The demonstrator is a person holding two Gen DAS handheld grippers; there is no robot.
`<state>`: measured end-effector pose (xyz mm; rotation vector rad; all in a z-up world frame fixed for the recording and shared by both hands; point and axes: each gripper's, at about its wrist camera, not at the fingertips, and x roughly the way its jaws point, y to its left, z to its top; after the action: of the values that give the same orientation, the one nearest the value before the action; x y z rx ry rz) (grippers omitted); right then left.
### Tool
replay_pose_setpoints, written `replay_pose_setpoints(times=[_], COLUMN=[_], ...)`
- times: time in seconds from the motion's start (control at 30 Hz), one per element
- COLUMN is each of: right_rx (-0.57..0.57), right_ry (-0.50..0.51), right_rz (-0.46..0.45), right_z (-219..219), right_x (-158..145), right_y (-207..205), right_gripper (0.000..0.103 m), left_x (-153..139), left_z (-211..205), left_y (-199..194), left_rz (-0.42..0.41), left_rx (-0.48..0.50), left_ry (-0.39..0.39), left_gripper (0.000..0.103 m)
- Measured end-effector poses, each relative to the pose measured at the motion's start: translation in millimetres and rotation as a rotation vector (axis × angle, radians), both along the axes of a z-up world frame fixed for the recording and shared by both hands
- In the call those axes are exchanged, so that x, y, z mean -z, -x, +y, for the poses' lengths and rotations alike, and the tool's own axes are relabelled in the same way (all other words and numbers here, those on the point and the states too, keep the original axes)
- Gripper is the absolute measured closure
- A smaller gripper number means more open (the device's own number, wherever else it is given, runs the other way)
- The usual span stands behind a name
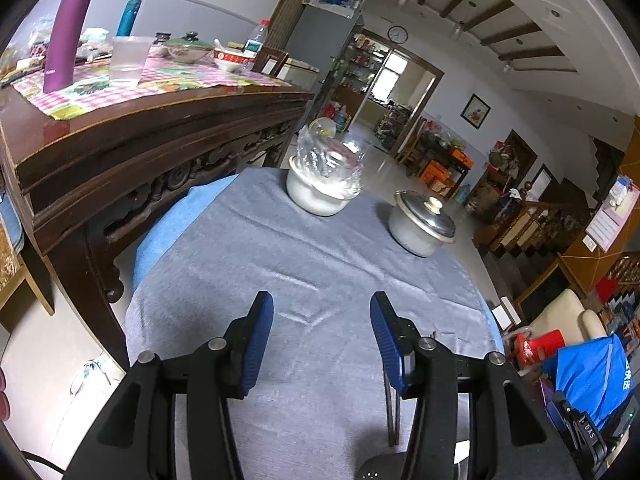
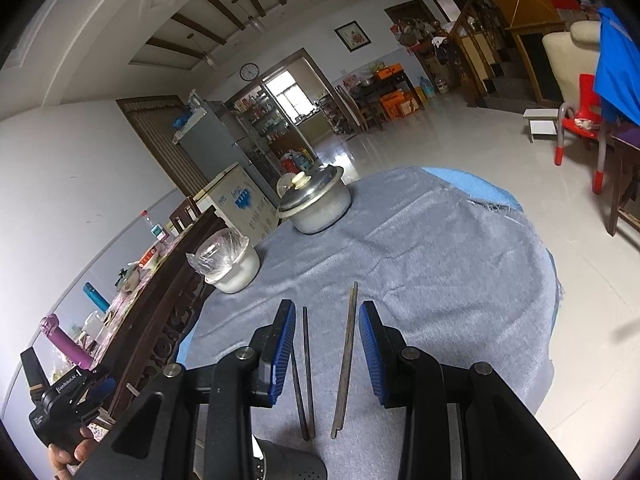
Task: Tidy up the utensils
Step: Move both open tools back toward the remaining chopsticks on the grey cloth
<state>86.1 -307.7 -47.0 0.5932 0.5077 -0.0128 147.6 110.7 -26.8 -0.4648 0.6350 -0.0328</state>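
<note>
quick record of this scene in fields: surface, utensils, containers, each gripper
surface: round table under a grey cloth
utensils: three dark chopsticks lying loose on the cloth, seen between the right gripper's fingers, not touched
holder: perforated metal utensil holder at the near edge, partly hidden
containers: lidded metal pot; white pot covered with clear plastic
left gripper: open, nothing between its fingers
right gripper: open, above the chopsticks
done so far: no chopstick visibly picked up

Black hand-held gripper (image 1: 322, 312), ribbed blue pads (image 1: 260, 344), silver screws
</note>
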Motion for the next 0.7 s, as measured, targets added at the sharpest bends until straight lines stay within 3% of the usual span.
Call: replay_pose_setpoints(times=[0.7], right_rx=[-0.016], right_ry=[-0.015], right_rz=[0.078], right_z=[-1], right_x=[23], right_y=[-18], right_gripper=[0.067], left_x=[42], left_z=[12], left_y=[-19], left_rz=[0.114], left_rx=[-0.037], left_ry=[0.016], left_gripper=[0.052])
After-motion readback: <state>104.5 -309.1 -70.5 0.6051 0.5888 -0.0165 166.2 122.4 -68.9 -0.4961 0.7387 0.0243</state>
